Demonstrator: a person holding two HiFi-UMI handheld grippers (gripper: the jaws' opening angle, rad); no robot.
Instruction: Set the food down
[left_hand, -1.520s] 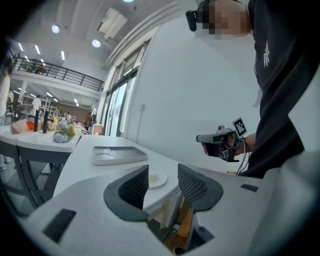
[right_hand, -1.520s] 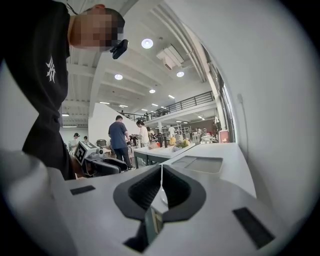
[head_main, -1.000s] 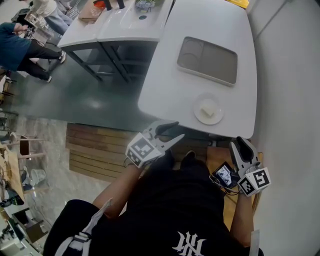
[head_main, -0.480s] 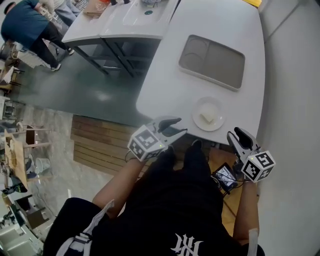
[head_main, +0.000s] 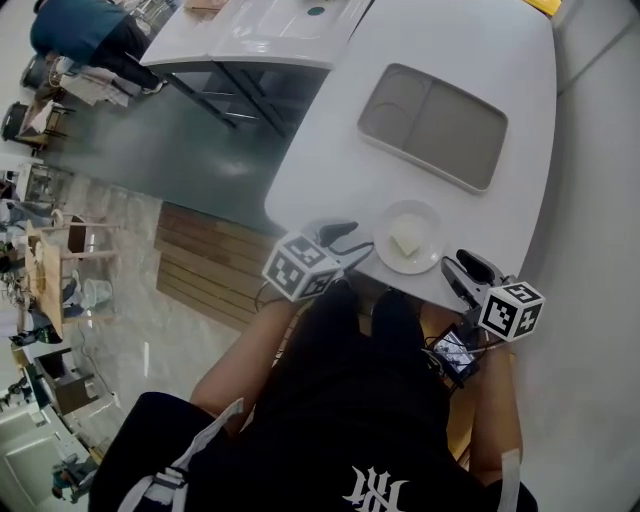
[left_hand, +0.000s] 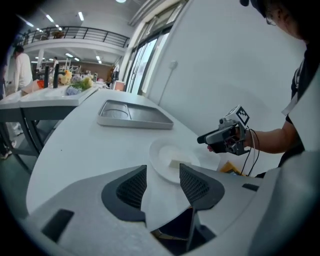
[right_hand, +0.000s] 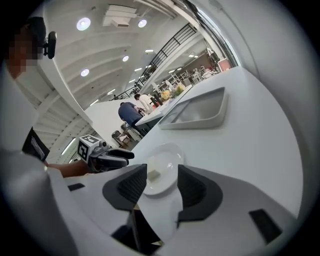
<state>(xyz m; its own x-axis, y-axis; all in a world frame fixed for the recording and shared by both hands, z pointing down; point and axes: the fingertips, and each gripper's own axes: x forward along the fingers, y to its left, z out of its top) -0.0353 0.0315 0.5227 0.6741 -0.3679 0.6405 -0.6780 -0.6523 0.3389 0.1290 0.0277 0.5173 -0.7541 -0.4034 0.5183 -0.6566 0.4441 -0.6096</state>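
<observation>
Flanking the plate (head_main: 385, 226) at the near edge of the table (head_main: 330, 170), food (head_main: 405, 241) lying on it, left gripper (head_main: 344, 240) and right gripper (head_main: 453, 268) stand wide and empty, their jaws having just been opening; probably the reach, so next grip opposite rims evenly

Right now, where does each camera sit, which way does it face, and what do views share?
Head view: on the person's head, steeply down at table, plate, tray; shows forearms, left gripper, right gripper, dark clothing.
Left gripper view: on left gripper, along its jaws toward plate; shows right gripper, forearm.
Right gripper view: on right gripper, toward plate; shows left gripper.
Shared: plate and tray. Both grippers' jaws have just been opening, nothing between them.
</observation>
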